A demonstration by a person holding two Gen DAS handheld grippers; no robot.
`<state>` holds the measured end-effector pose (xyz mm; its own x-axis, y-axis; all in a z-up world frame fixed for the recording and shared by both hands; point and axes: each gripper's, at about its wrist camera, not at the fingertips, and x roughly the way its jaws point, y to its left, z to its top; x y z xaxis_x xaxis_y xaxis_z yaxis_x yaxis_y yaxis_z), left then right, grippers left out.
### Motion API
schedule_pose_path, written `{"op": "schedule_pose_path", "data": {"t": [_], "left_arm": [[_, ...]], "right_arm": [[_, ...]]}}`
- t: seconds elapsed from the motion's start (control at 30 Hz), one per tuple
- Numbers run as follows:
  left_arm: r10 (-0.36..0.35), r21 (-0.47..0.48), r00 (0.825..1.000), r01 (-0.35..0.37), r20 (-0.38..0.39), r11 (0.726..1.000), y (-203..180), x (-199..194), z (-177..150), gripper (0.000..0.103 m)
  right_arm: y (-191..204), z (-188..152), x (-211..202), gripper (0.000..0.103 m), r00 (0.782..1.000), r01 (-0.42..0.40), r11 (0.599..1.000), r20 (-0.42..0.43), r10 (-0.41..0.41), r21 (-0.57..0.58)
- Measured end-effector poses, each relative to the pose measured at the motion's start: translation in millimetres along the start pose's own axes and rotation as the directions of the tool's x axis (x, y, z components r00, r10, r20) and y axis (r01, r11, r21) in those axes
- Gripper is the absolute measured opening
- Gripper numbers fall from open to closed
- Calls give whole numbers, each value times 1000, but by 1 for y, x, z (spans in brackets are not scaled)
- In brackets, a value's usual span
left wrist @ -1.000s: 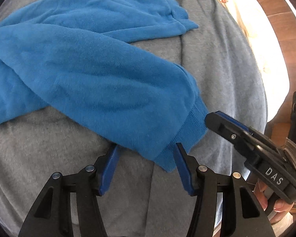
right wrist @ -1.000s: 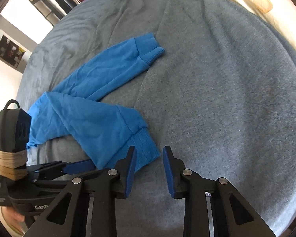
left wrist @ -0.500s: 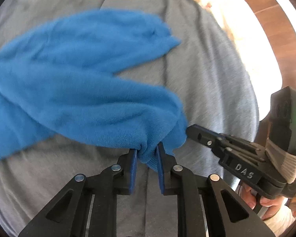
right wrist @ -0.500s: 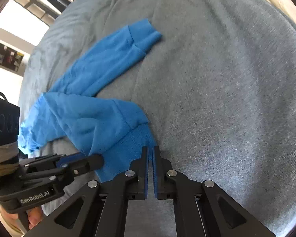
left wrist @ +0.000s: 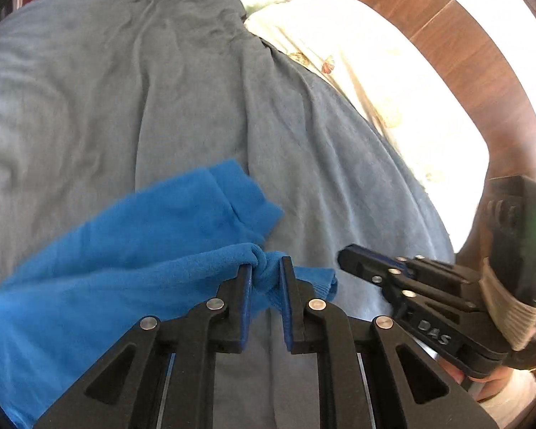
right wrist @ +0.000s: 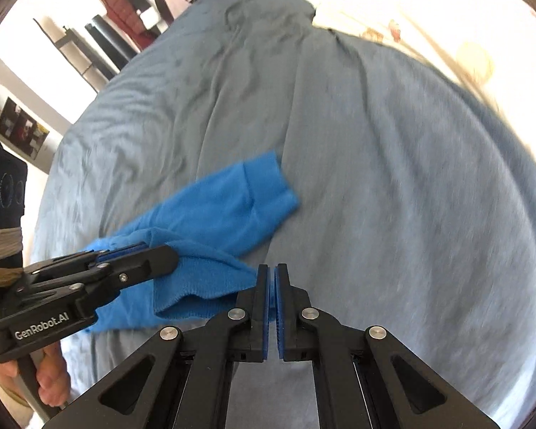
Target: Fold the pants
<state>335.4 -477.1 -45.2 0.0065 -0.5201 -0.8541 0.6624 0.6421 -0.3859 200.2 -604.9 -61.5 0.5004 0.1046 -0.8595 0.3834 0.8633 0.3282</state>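
Observation:
Blue fleece pants (left wrist: 132,250) lie on a grey bed cover (left wrist: 125,89). My left gripper (left wrist: 265,273) is shut on a bunched cuff of the near leg and holds it above the cover. My right gripper (right wrist: 271,271) is shut on the corner of the same ribbed cuff (right wrist: 196,286). The other leg (right wrist: 232,207) lies flat beyond, with its cuff (right wrist: 271,186) pointing right. Each gripper shows in the other's view: the right one in the left wrist view (left wrist: 346,257), the left one in the right wrist view (right wrist: 160,255).
A cream patterned sheet (left wrist: 357,64) covers the bed's far right side, with wood floor (left wrist: 464,35) beyond it. A clothes rack and dark garments (right wrist: 125,3) stand past the bed's far edge. The grey cover is wrinkled at the far end.
Both grippers went from open beside the near cuff to shut on it. They have lifted the cuff and carried it toward the far end of the bed; both views tilted upward.

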Motion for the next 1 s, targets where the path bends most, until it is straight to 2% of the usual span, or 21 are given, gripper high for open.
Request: {"op": "schedule_pose_path", "data": {"t": [0.2,0.5,0.83,1.0], "left_arm": [[28,12,999,-27,-27,1000,14,29,31,15],[73,69,994,-67,-87,995,21,71,58,15],[64,41,988,-59,-141,997,40,106,79,17],[61,75,980,-48,-189,996,41,118,90,22]], "right_arm": [[-11,19,2,4,999,25,1000,24,-25,1],[-15,25,29,4,1000,15,1000,-5,-15,15],[-16,33,51,5,1000,0,999,-29,1,43],[-14,38,61,5,999,2,998,-40,0,65]]}}
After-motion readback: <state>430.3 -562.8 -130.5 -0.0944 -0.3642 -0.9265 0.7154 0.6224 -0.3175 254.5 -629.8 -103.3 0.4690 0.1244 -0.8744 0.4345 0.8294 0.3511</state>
